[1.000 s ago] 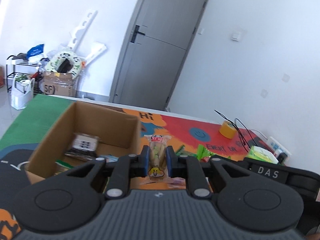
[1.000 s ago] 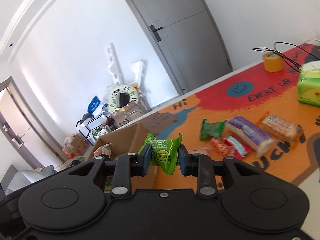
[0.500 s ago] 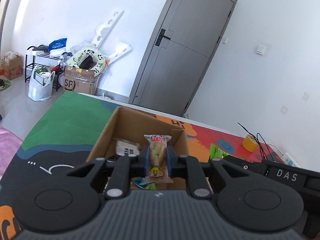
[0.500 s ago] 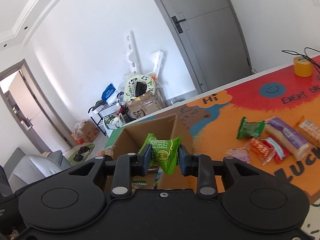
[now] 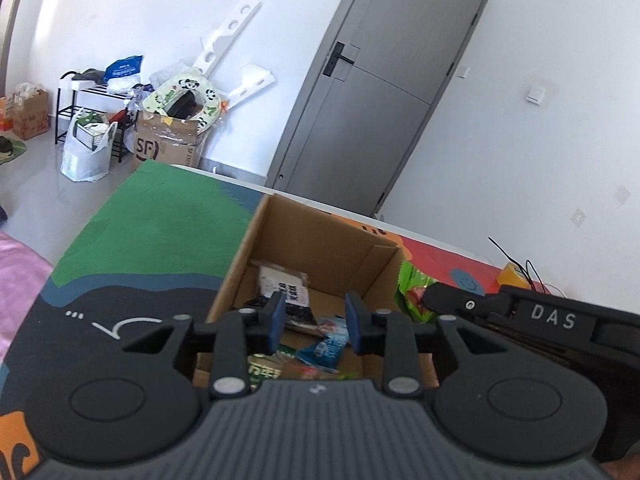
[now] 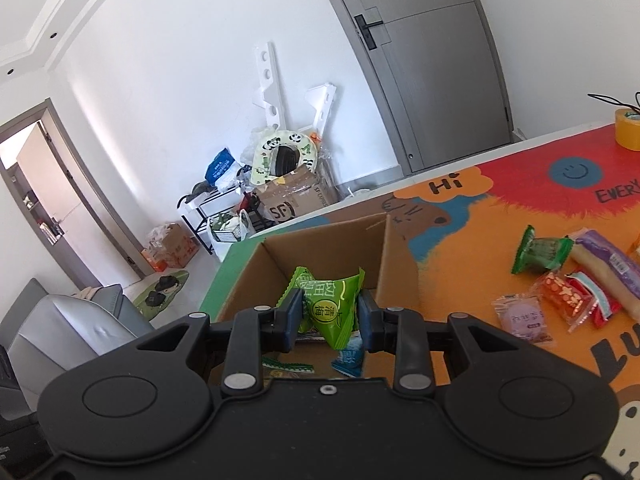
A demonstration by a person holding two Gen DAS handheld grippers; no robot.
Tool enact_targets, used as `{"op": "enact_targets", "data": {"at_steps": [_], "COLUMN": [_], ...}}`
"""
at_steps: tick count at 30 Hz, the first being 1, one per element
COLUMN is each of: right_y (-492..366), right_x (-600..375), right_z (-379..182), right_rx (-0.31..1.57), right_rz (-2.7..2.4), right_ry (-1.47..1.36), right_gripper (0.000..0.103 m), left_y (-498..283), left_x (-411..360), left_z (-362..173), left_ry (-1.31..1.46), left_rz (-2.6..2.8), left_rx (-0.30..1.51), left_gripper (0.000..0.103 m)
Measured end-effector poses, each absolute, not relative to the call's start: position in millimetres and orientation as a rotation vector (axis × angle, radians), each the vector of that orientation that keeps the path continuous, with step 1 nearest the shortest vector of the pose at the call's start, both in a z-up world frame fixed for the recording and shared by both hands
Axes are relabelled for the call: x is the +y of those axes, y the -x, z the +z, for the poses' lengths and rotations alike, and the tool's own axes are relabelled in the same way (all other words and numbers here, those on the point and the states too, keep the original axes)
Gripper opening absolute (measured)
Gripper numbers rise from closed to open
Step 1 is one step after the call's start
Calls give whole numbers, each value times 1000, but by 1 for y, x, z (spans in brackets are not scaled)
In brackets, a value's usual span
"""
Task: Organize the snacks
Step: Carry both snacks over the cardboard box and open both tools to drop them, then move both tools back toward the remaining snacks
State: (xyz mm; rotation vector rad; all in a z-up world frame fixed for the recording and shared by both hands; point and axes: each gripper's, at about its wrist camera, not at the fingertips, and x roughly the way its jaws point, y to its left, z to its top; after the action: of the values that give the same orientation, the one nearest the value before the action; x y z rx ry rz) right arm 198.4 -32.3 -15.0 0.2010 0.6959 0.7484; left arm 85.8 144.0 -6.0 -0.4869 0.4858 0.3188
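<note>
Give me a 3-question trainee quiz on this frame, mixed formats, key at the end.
1. True or false: the left gripper has a snack between its jaws.
2. What does the right gripper hold? A) purple packet B) green packet C) tape roll
3. Fill in: both grippers are positioned over the open cardboard ____.

Key:
1. False. Its jaws have just been opening and nothing is between them; only the box's contents show through the gap.
2. B. The jaws are shut on the green packet; the purple packet lies on the mat, and the tape roll stands far off.
3. box.
</note>
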Motion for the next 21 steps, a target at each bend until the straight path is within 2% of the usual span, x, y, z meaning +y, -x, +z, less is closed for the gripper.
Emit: {"op": "enact_targets", "data": {"at_steps": [1, 4, 7, 12, 15, 17, 21], "right_y": [-196, -194, -193, -195, -194, -194, -196], "right_x": [-32, -34, -41, -65, -84, -98, -124], "right_z": [-13, -10, -7, -10, -12, -13, -16], "right_rx": [695, 682, 671, 666, 664, 662, 667], "right_rz": [754, 747, 733, 671, 638, 613, 574], "right_ry": [-201, -206, -207, -221, -233, -237, -256], "right_gripper": [34, 54, 55, 72, 83, 94, 99], "left_y": [-85, -83, -83, -86, -88, -89, -92], "left_x": [145, 147, 144, 133, 125, 119, 106], "left_z": [-6, -6, -5, -1, 0, 0, 1], "left_ry": [486, 492, 490, 471, 469, 467, 457], "left_rz": [328, 344, 340, 335, 331, 325, 303], "left_rx": [486, 488, 485, 484, 489, 495, 507], "left_gripper": [35, 48, 58, 81, 88, 90, 93]}}
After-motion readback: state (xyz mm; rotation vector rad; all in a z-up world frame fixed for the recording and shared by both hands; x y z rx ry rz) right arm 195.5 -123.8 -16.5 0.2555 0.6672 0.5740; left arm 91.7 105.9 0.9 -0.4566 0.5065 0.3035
